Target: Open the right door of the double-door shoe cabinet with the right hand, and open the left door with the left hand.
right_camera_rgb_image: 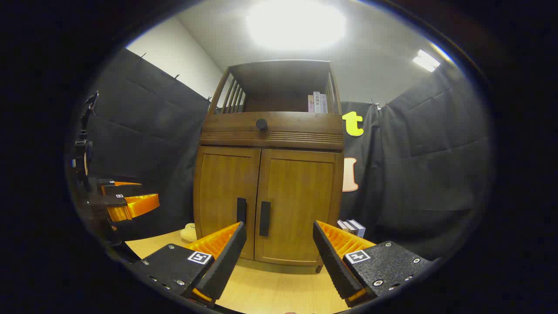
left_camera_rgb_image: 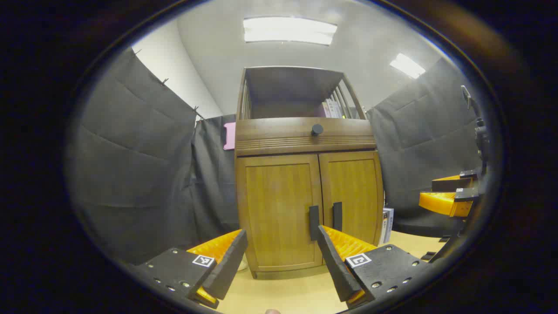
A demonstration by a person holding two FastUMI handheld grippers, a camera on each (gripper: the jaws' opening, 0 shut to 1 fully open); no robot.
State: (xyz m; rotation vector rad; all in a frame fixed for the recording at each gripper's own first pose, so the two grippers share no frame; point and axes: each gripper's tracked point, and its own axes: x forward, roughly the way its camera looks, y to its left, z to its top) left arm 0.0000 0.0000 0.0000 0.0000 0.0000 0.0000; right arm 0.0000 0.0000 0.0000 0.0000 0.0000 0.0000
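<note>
Straight ahead on a pale floor (left_camera_rgb_image: pixel 283 296) stands the wooden shoe cabinet (left_camera_rgb_image: pixel 305 139), its left door (left_camera_rgb_image: pixel 279 209) and right door (right_camera_rgb_image: pixel 296 205) both closed, with books (right_camera_rgb_image: pixel 318 103) upright in its open top shelf. Both the left gripper (left_camera_rgb_image: pixel 281 261) and right gripper (right_camera_rgb_image: pixel 279 257) have their jaws spread, holding nothing, short of the doors. More books (right_camera_rgb_image: pixel 351 226) sit beside the cabinet's base in the right gripper view.

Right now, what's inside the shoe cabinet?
Both doors of the cabinet are shut, so whatever is behind them is hidden. In the open shelf on top, a few books stand at its right side.
</note>
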